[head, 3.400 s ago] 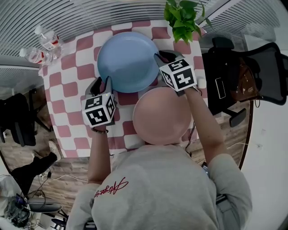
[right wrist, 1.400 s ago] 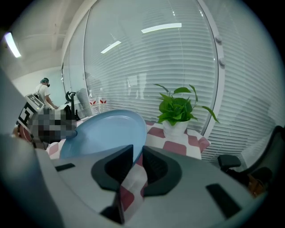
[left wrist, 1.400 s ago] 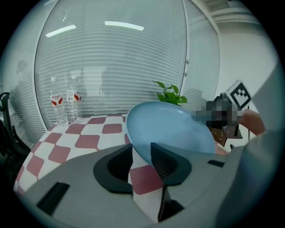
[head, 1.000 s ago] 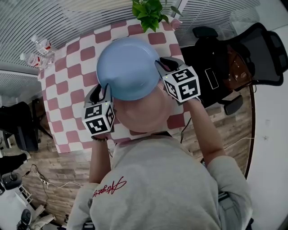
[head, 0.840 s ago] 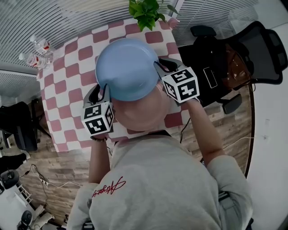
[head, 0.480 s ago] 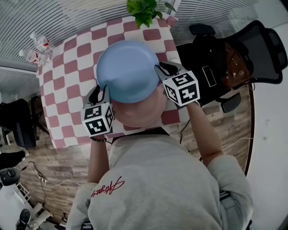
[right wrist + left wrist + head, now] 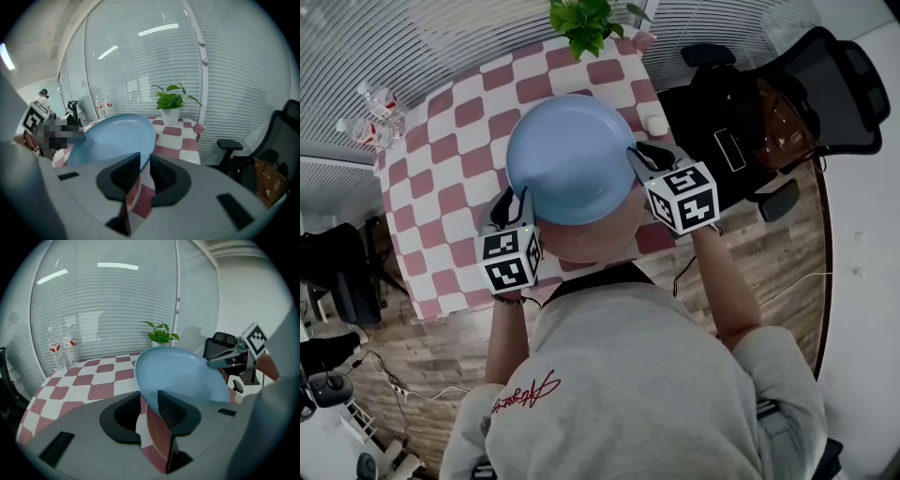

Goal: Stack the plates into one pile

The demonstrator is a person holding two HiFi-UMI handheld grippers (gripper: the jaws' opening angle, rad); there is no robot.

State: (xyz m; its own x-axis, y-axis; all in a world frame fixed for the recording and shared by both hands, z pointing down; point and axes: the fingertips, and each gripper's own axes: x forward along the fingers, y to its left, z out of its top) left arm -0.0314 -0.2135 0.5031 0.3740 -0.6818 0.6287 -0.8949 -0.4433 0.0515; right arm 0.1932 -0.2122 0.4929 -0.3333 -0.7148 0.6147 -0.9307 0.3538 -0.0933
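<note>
A big blue plate (image 7: pixel 572 159) hangs tilted over a pink plate (image 7: pixel 591 242) near the front edge of the checked table (image 7: pixel 441 169). Only the near part of the pink plate shows under it. My left gripper (image 7: pixel 511 202) holds the blue plate's left rim; its jaws have just been closing, with that rim (image 7: pixel 183 376) between them. My right gripper (image 7: pixel 642 159) is shut on the right rim (image 7: pixel 112 136). A strip of pink plate (image 7: pixel 157 441) also shows low between each pair of jaws. I cannot tell whether it is clamped too.
A potted plant (image 7: pixel 581 23) stands at the table's far edge and two water bottles (image 7: pixel 370 112) at its far left corner. A small white object (image 7: pixel 654 122) lies near the right edge. A black office chair (image 7: pixel 806 84) stands to the right, on a wooden floor.
Both grippers have carried the blue plate toward me, from the table beyond the pink plate to a place over it. It now covers more of the pink plate.
</note>
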